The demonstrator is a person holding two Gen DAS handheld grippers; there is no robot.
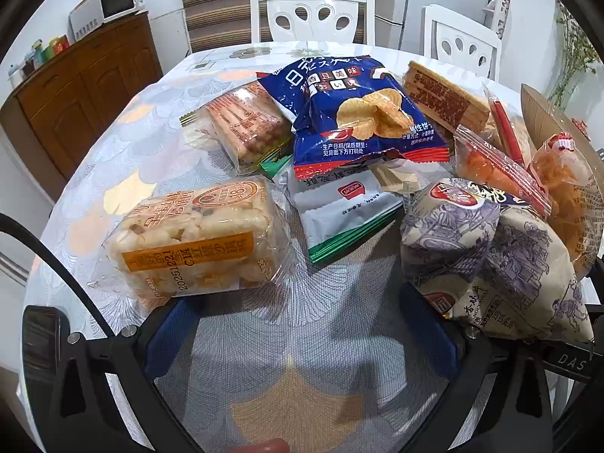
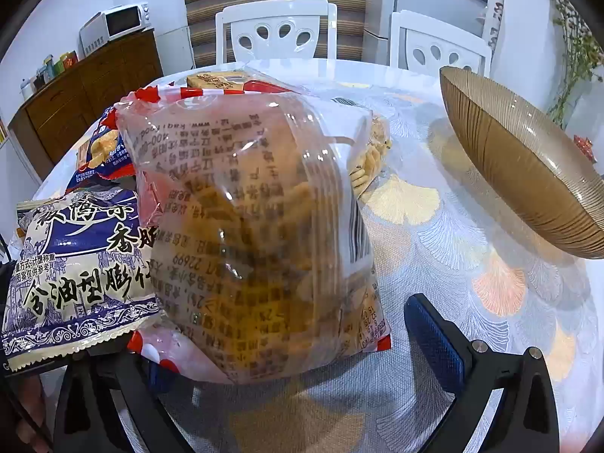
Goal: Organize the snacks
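Here the right tool [image 2: 302, 339] is standing wide open at the clear crisps bag [image 2: 256, 226].
The bag's long axis is running straight ahead; the bowl [image 2: 528, 173] is lying to its right, and the left tool [image 1: 302, 336] is gaping empty too.

Both wrist cams low over table [image 1: 158, 120], facing chairs [image 2: 277, 30]; right cam nearer; shared: purple-print bag [image 1: 490, 249].

The left hand-held gripper [image 1: 302, 324] hangs open over the patterned desk [image 1: 151, 120], nothing between its blue pads [image 1: 166, 336]. A clear pack of puffed rice cake [image 1: 196, 238] lies near left, a blue chip bag [image 1: 358, 113] farther back, a purple-printed bag [image 1: 490, 249] at right.
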